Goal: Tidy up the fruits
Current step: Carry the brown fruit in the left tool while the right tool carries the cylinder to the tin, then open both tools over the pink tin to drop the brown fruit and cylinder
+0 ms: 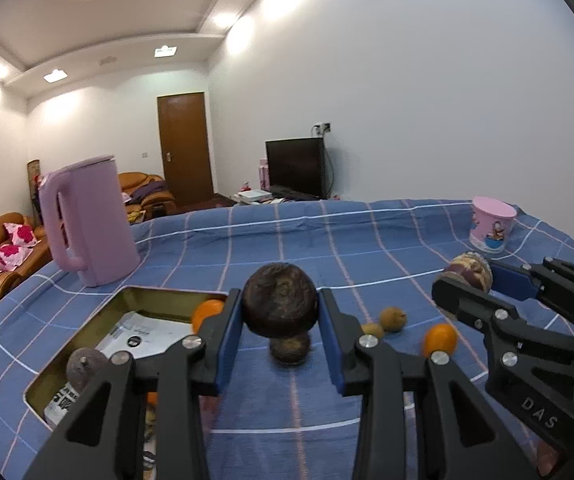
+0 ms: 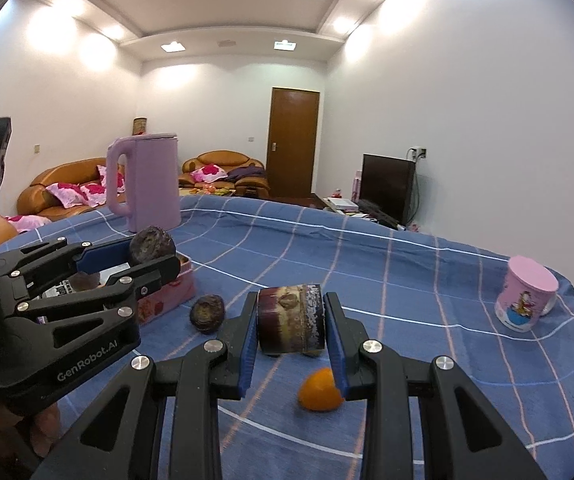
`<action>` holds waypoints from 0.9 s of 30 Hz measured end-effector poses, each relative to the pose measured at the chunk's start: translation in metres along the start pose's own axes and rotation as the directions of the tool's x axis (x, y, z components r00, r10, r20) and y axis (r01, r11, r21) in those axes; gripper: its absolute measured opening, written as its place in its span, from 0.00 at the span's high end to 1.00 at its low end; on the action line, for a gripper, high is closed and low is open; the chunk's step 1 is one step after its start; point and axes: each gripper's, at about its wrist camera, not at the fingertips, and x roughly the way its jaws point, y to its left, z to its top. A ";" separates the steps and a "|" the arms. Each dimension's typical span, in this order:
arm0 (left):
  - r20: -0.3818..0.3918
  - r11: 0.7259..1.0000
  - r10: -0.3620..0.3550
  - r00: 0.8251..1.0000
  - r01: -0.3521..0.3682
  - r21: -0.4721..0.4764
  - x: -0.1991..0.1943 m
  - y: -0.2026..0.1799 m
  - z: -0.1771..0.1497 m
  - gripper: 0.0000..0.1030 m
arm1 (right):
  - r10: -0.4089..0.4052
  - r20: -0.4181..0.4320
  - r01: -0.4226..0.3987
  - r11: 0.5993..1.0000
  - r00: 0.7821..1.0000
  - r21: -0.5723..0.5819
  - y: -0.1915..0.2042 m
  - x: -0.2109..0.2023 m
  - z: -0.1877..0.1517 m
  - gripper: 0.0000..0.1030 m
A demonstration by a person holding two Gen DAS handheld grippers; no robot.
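My left gripper (image 1: 281,312) is shut on a dark brown round fruit (image 1: 281,298), held above the blue checked cloth beside an open tin box (image 1: 167,291). The box holds an orange (image 1: 206,312), a dark fruit (image 1: 84,365) and papers. A second dark fruit (image 1: 290,350) lies on the cloth under the held one. My right gripper (image 2: 291,326) is shut on a short purple-brown cane segment (image 2: 290,320). A small orange (image 2: 321,391) lies just below it. The left gripper (image 2: 153,258) with its fruit (image 2: 152,245) hangs over the pink box (image 2: 167,296).
A pink kettle (image 1: 87,220) stands behind the box. A pink printed cup (image 2: 525,300) sits at the far right of the cloth. Two small brownish fruits (image 1: 393,318) lie on the cloth between the grippers. Sofas, a door and a dark screen are beyond the table.
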 end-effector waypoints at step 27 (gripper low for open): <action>-0.087 0.987 0.151 0.985 -0.156 -0.049 0.015 0.094 -0.001 0.62 | 0.182 -0.021 -0.183 0.981 0.983 -0.058 0.080 0.057 0.038 0.68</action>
